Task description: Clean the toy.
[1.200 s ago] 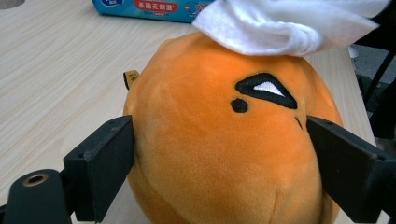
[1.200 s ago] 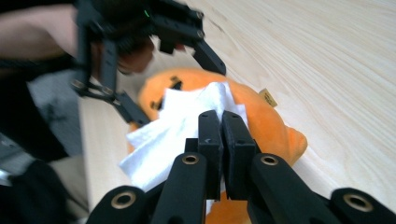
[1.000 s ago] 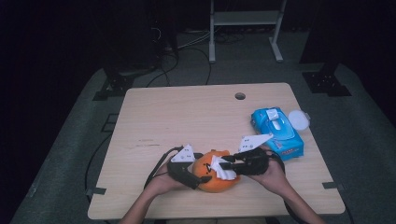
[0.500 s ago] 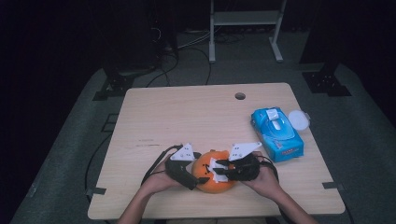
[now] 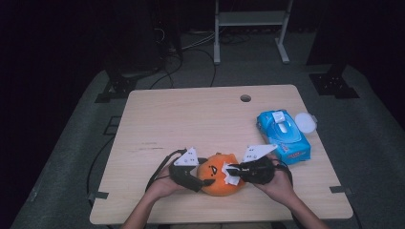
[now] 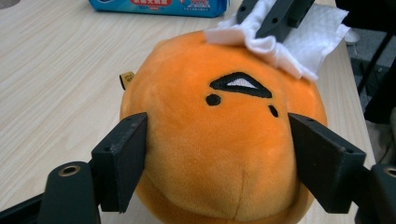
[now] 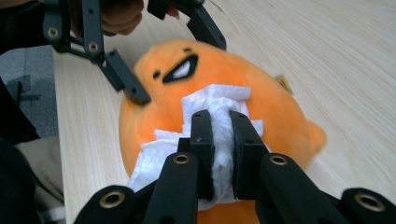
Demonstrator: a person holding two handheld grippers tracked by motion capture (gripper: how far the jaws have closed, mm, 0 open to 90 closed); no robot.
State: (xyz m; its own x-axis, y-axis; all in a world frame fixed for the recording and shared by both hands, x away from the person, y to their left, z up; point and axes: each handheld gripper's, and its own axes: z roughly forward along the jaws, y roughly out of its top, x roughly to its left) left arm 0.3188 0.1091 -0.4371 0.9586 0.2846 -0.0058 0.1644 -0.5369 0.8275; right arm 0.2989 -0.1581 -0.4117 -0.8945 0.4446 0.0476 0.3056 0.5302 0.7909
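Our left tool [image 6: 217,158] has just closed onto the orange plush [image 6: 219,135] at the desk's [image 5: 191,119] near edge; our right tool [image 7: 220,140], clamped on the wipe [image 7: 210,105], should rub gently, plush kept steady.

— What else do I see on the table [image 5: 157,119]?

— A blue pack of wipes [image 5: 284,136], off to the right of the right fingers, close by. A small white round lid [image 5: 305,122] sits just past it.

— Anything more?

— A round hole [image 5: 245,98] in the wood far ahead. A grey stand [image 5: 249,19] is on the floor behind.
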